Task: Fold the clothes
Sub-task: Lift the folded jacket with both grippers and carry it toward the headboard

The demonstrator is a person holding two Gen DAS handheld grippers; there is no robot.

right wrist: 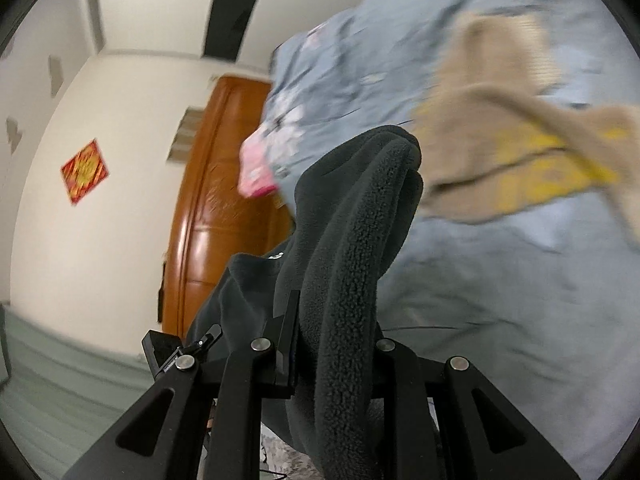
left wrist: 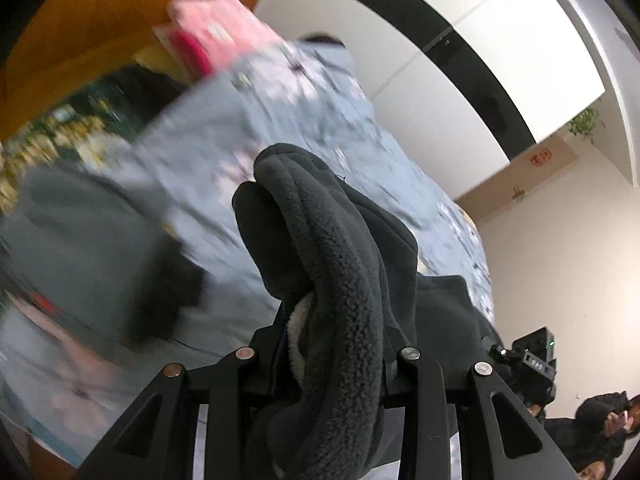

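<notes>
Even indoor light, heavy motion blur on the bedding (left wrist: pixel 304 128), sharp foreground fleece (right wrist: pixel 352 280), fisheye-bent, dark-vignetted edges

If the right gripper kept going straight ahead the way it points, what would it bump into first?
The right gripper is already clamped on the dark grey fleece garment, which bulges ahead of it. Past that, it would probably meet the light blue flowery bedsheet, though blur makes the depth hard to judge.

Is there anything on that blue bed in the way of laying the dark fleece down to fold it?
Yes. Both hand-held grippers, left and right, are clamped on the dark grey fleece garment. On the pale blue floral bedspread ahead lies a beige and yellow knitted garment, and a pink folded item sits further off.
</notes>
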